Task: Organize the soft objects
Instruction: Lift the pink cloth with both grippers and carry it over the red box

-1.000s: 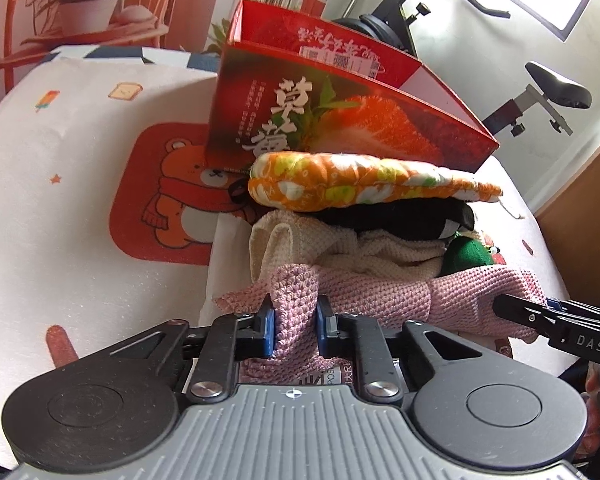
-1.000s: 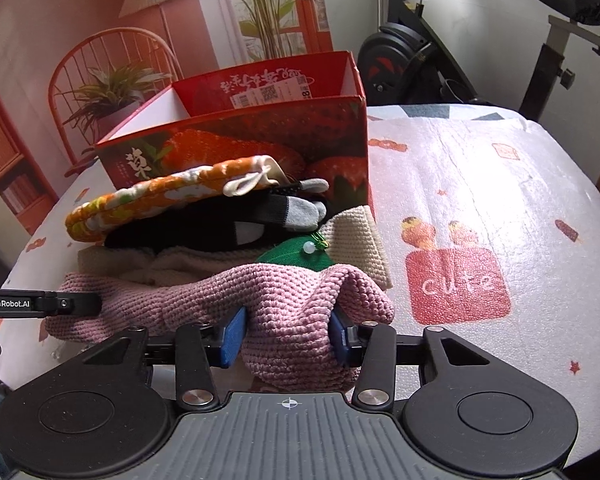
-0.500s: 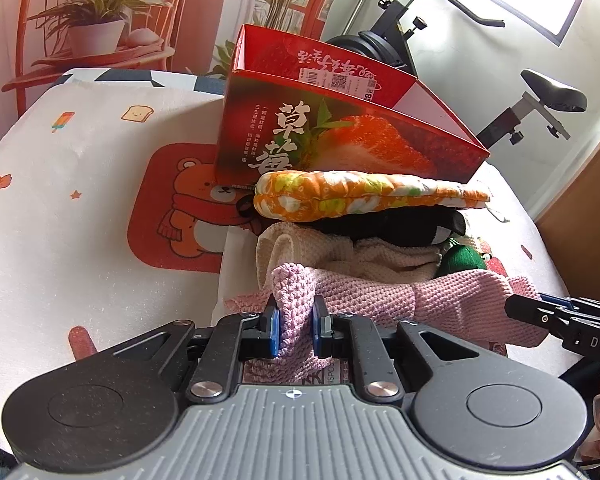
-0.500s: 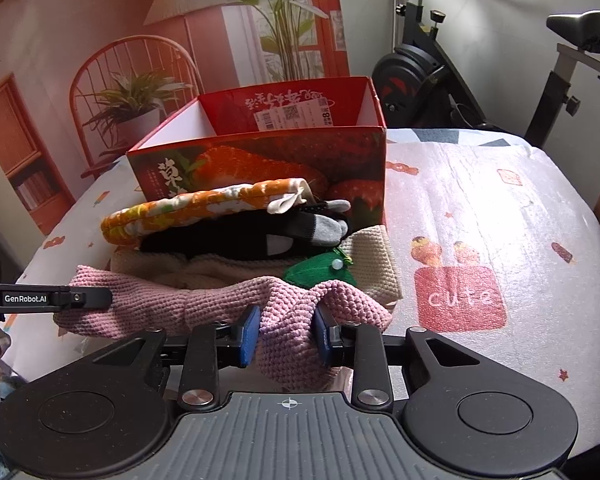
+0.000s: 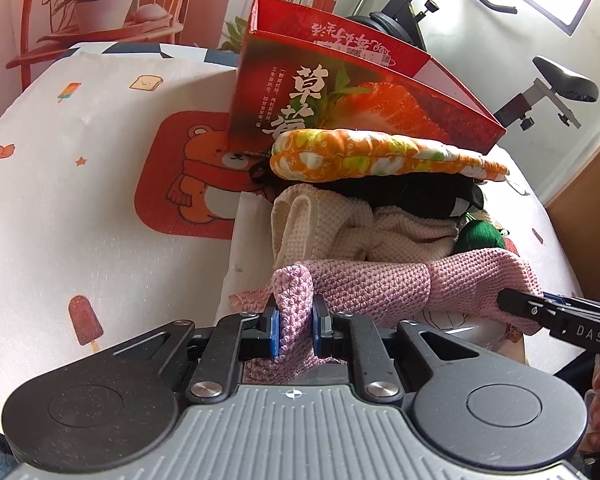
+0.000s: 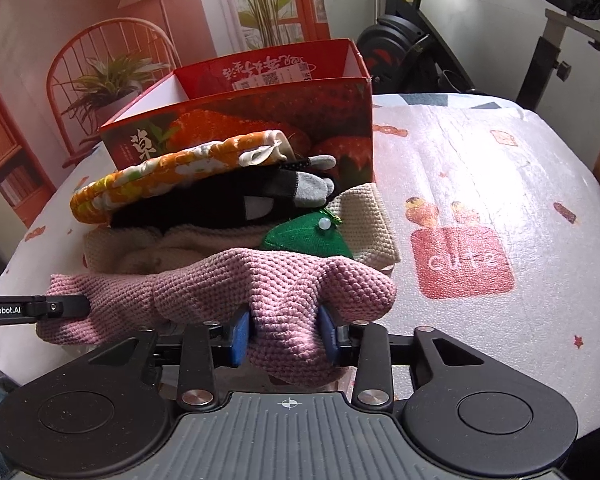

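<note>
A pink knitted cloth (image 5: pixel 372 284) is stretched between both grippers in front of a pile of soft things. My left gripper (image 5: pixel 295 330) is shut on its left end. My right gripper (image 6: pixel 285 334) is shut on its right end (image 6: pixel 284 300). Behind it lie a cream knit (image 5: pixel 324 228), a black glove (image 6: pixel 220 204), a green felt piece (image 6: pixel 308 236) and an orange floral mitt (image 5: pixel 380 156) on top. A red strawberry box (image 5: pixel 340 100) stands open behind the pile.
The table has a white cartoon-print cover (image 5: pixel 80 184) with a red bear patch (image 5: pixel 188 184) left of the pile and a red "cute" patch (image 6: pixel 460 260) to its right. An exercise bike (image 6: pixel 500 40) stands beyond the table. A potted plant (image 5: pixel 100 4) sits at the back left.
Both grippers have closed tighter on the pink cloth and lifted its ends slightly, stretching it out in front of the pile. The pile and box have not moved.
</note>
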A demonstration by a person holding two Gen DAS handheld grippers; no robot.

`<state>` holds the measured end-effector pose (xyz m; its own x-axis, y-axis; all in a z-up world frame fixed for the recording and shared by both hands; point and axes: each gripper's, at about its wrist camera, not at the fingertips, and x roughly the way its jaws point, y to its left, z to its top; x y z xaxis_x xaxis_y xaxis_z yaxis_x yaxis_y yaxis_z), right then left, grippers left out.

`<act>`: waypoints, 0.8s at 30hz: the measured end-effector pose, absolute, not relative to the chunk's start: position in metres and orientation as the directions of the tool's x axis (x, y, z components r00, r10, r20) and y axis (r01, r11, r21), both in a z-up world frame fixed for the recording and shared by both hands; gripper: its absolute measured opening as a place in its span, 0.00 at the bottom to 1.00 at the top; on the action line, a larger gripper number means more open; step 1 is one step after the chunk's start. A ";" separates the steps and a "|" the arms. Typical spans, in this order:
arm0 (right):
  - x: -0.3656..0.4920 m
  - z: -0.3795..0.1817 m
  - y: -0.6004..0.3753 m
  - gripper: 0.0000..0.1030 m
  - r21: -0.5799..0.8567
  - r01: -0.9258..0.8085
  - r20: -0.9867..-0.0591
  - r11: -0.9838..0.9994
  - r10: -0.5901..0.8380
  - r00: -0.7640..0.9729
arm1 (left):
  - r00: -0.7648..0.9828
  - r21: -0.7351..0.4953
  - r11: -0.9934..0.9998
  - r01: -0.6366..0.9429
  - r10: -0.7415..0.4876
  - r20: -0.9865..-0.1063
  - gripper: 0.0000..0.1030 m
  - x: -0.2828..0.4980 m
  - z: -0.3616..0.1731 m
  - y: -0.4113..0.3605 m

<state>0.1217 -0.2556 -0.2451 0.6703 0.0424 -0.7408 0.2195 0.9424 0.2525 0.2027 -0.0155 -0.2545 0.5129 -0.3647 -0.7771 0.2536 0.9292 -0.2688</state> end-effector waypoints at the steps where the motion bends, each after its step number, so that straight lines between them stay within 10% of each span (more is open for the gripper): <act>1: 0.121 -0.245 -0.257 0.25 0.259 0.218 -0.739 0.941 0.048 0.672 | 0.514 -0.268 0.929 0.256 -0.366 -0.776 0.16 0.202 -0.254 -0.016; 24: 0.132 -0.130 -0.261 0.10 0.326 0.011 -0.464 0.945 0.150 0.873 | 0.755 -0.233 0.917 0.324 -0.399 -0.521 0.14 0.200 -0.148 0.000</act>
<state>0.1325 -0.2612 -0.1295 0.8732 0.1498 -0.4638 0.0112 0.9452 0.3264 0.2004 0.0004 -0.1482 0.7548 -0.3985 -0.5211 0.3236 0.9171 -0.2328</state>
